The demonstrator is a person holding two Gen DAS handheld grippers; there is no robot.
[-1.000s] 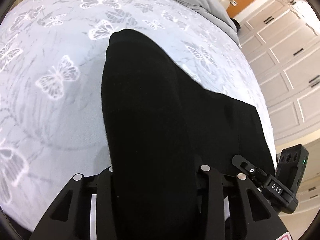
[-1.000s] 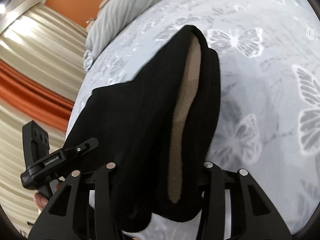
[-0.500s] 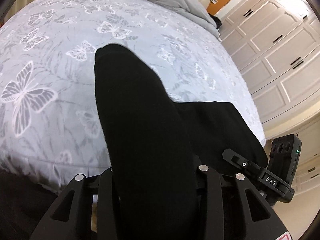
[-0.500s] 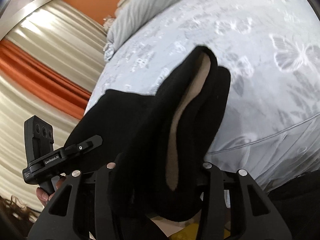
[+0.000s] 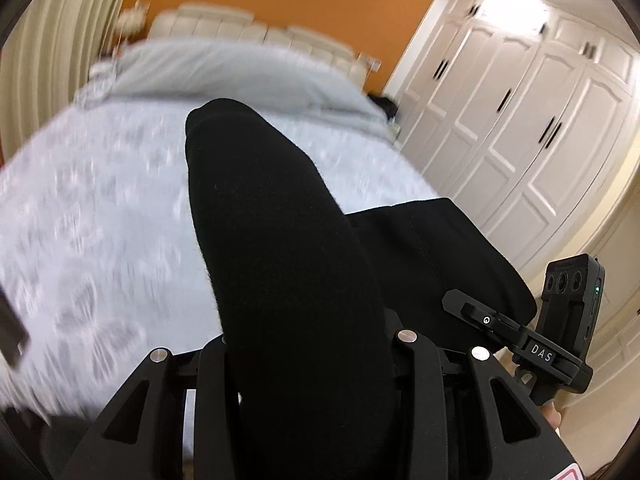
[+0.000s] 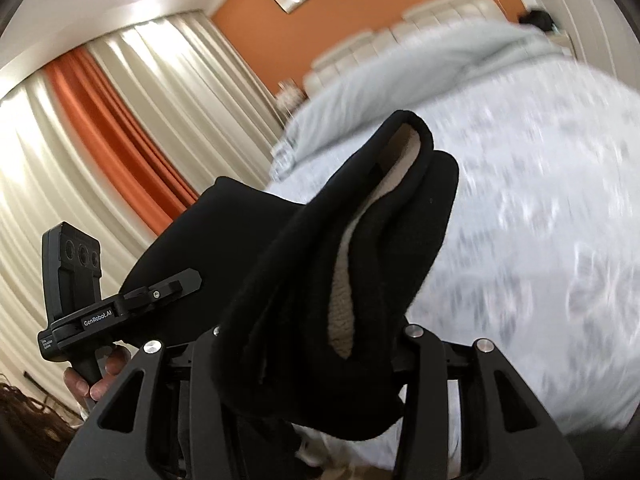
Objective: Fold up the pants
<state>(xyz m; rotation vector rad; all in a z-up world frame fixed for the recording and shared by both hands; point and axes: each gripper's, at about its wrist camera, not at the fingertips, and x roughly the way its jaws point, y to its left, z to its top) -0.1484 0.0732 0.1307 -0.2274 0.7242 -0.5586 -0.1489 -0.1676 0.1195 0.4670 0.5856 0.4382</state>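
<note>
Left gripper [image 5: 310,360] jaws pinching a thick fold of the black pants [image 5: 272,248], fabric spanning rightward above the bed [image 5: 100,220] to the right gripper [image 6: 308,360], jaws clamped on a bunched, tan-lined fold.

Left tongs [image 5: 308,360] clamped on a thick fold of black pants [image 5: 280,260], angled downward. Right tongs [image 6: 308,356] likewise clamped on bunched pants. Bare fingers [image 6: 106,376] wrapped round left handle.
</note>
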